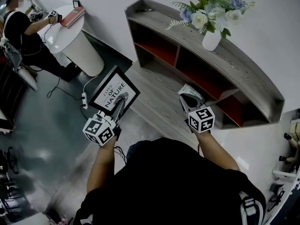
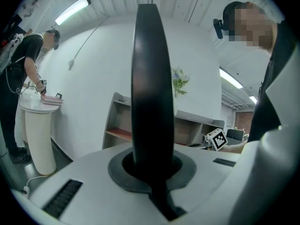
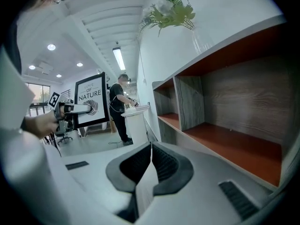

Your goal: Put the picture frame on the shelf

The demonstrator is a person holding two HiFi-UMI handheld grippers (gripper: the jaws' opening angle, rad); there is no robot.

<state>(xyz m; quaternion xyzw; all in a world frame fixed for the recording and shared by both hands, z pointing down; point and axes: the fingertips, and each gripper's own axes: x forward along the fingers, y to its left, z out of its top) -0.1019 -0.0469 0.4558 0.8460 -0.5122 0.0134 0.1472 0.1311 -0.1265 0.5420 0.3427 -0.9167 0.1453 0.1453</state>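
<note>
- Jaws of the left gripper point(image 1: 120, 107) are clamped tight on the lower edge of the picture frame point(image 1: 114, 92). This judged firm pinch holds it upright and tilted, clear of the floor.
- Jaws of the right gripper point(image 1: 189, 97) are pressed together with nothing between them. It hovers just in front of the shelf point(image 1: 243, 64), probably kept free to steady the frame on arrival.
- Black and bordering a white print that reads "NATURE", the frame is in the air off the shelf's left front. It is near the shelf but touches neither it nor the floor, so it has not yet been placed.
- From the left gripper view the frame appears edge-on. This suggests the grip runs across its thickness, which should let it be set down on its bottom edge.
- Grey wood, long and low, the shelf stands against a white wall with open compartments floored in red.
- On the shelf top, toward its middle, a white vase point(image 1: 211, 40) holds pale flowers point(image 1: 211, 8). The stretches of top on either side of it are bare, which looks like room for the frame.
- Well beyond the shelf's left end, another person point(image 1: 26, 32) leans over a round white desk point(image 1: 79, 43) bearing a red book point(image 1: 72, 17).
</note>
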